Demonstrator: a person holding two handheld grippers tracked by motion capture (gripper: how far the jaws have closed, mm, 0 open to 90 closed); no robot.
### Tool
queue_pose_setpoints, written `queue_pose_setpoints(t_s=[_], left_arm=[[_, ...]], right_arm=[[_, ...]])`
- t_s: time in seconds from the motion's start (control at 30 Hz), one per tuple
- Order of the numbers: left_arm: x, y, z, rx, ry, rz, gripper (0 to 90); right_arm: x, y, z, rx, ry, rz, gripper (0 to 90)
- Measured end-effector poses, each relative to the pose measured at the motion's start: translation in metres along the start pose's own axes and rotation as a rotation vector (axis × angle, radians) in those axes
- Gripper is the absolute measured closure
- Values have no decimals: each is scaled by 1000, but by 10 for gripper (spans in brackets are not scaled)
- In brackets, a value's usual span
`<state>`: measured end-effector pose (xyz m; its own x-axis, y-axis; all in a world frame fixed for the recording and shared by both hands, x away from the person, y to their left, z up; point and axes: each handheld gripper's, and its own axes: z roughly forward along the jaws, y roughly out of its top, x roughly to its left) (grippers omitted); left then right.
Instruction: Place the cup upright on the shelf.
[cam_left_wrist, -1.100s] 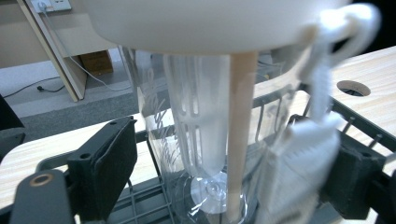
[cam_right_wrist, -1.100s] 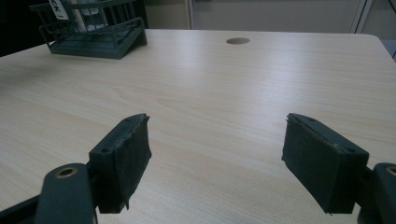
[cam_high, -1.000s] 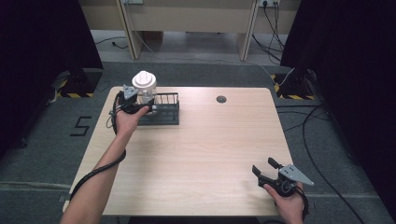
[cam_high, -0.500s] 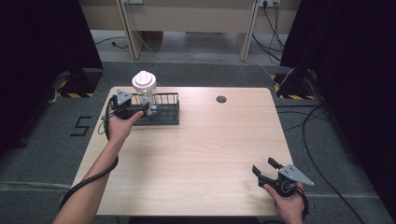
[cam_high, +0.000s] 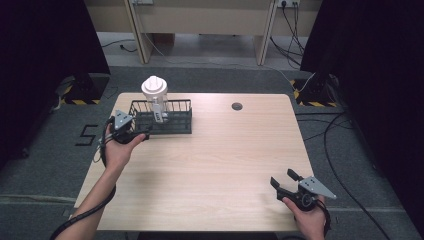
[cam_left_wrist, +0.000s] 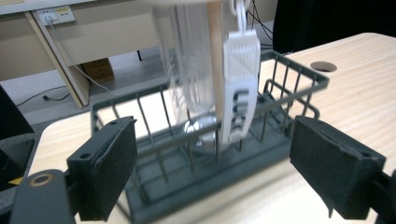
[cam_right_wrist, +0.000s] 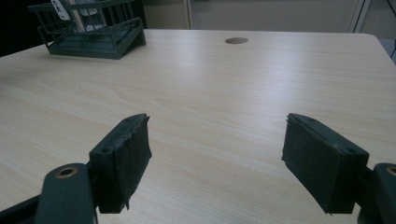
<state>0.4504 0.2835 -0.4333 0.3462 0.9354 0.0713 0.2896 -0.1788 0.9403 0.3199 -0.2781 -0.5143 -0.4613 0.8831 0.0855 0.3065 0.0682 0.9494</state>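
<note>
A black wire basket (cam_high: 172, 120) stands at the table's far left, and a clear bottle with a white lid (cam_high: 155, 95) stands upright inside it. My left gripper (cam_high: 139, 131) sits just off the basket's near-left corner, open, holding nothing. In the left gripper view the basket (cam_left_wrist: 299, 88) and the bottle (cam_left_wrist: 196, 70) with its white strap are close ahead of my wide-open left gripper (cam_left_wrist: 219, 172). My right gripper (cam_high: 282, 177) rests open near the front right edge. Between the fingers of the right gripper (cam_right_wrist: 217, 158) there is just bare tabletop.
The light wooden table (cam_high: 220, 165) has a round cable hole (cam_high: 237, 106) at the far middle. Cables run over the grey floor around it. In the right gripper view the basket (cam_right_wrist: 93, 39) stands far off at the upper left.
My left gripper has drawn back from beside the bottle toward the near side, and now sits off the basket's corner. The right gripper has stayed put.
</note>
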Motion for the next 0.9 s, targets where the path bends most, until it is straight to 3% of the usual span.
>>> queue_pose_setpoints(t_s=[0.4, 0.67, 0.9], left_arm=[[-10, -53, -48, -1, -20, -14, 145], [-29, -88, -76, 10, -47, -23, 145], [-37, -104, -90, 33, -39, -25, 146]], right_arm=[[1, 0, 0, 0, -2, -5, 235], [0, 0, 0, 1, -4, -4, 235], [0, 0, -1, -2, -1, -8, 234]])
